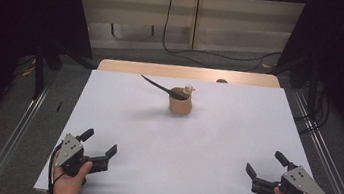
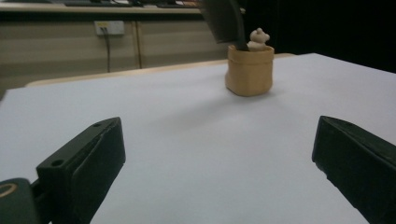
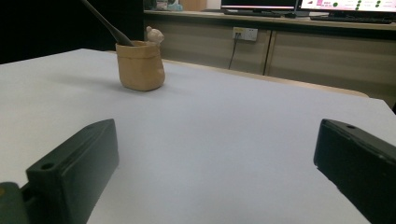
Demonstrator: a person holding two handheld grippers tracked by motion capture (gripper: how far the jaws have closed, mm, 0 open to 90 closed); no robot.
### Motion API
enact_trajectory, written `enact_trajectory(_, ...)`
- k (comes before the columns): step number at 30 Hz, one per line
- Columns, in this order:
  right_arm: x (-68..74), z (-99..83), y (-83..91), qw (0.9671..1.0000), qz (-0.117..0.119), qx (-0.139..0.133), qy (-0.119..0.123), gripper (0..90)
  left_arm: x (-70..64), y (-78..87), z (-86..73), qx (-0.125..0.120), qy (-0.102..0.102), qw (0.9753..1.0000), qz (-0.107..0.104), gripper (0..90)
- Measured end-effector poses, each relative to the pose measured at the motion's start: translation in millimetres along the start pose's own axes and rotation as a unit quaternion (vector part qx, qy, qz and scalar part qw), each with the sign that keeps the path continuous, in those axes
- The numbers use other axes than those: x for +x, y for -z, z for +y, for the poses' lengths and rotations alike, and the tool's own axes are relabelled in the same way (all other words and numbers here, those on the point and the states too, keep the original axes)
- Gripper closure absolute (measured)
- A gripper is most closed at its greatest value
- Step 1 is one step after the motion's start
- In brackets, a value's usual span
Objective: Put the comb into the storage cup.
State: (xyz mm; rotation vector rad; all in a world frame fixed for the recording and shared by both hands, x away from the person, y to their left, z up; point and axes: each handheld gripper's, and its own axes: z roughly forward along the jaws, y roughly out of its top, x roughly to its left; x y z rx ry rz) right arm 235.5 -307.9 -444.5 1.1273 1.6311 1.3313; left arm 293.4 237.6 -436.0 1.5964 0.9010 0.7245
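Nearest the camera in the high view, the left tool [image 1: 101, 146] and the right tool [image 1: 264, 165] rest at the near corners of the white tabletop [image 1: 213, 148], each held in a hand, each with its jaws spread wide and nothing between them; the gripper views confirm this, with bare tabletop between the black jaws. The thing to be worked on is well apart from both: a small tan pot [image 1: 180, 103] standing upright toward the far middle of the tabletop, with a dark spoon [image 1: 163, 88] leaning out of it toward the far left and a small pale figure [image 1: 189, 88] perched at its rim. The pot looks light and soft-sided, so the likeliest trouble is tipping: the long handle of the spoon overhangs far beyond the rim, and a tool that brushes or pulls it sideways could lever the pot over or drag it across the smooth surface. Lifting the spoon with one tool while the other is not steadying the pot may carry the pot along with it. A pinch on the thin, slanted handle could also slip, letting the spoon drop back and knock the figure off. Whether the figure is fixed to the rim or loose cannot be told, so any squeeze on the pot's wall risks dislodging it.
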Motion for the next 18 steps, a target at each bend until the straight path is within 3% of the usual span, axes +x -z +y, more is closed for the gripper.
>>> enact_trajectory(1, -0.4, 0.3, 0.3, 1.0000, 0.000, -0.002, 0.000, 0.0, -0.6, -0.1, 0.3, -0.002, -0.005, 1.0000, 0.000, 2.9)
enact_trajectory(3, -0.8, 0.4, 0.8, 1.0000, -0.002, -0.004, -0.004, 0.0, -1.2, -0.3, -0.6, -0.002, 0.006, 0.9998, -0.017, 2.9)
enact_trajectory(5, -1.0, 0.1, 1.2, 1.0000, -0.002, -0.004, -0.006, 0.0, -2.4, -0.8, -1.1, 0.000, -0.004, 0.9998, -0.019, 2.9)
enact_trajectory(8, 0.0, 0.0, 0.2, 1.0000, 0.001, -0.003, -0.006, 0.0, -2.7, -1.5, -1.3, 0.003, 0.005, 0.9996, -0.028, 2.8)
enact_trajectory(10, 0.8, -0.3, -0.7, 1.0000, 0.001, -0.001, -0.006, 0.0, -3.4, -1.8, -1.1, 0.007, -0.004, 0.9997, -0.025, 2.9)
enact_trajectory(18, 0.8, -0.3, -0.1, 1.0000, 0.003, -0.002, -0.004, 0.0, -0.4, -1.7, 0.6, 0.005, 0.017, 0.9996, -0.023, 2.9)
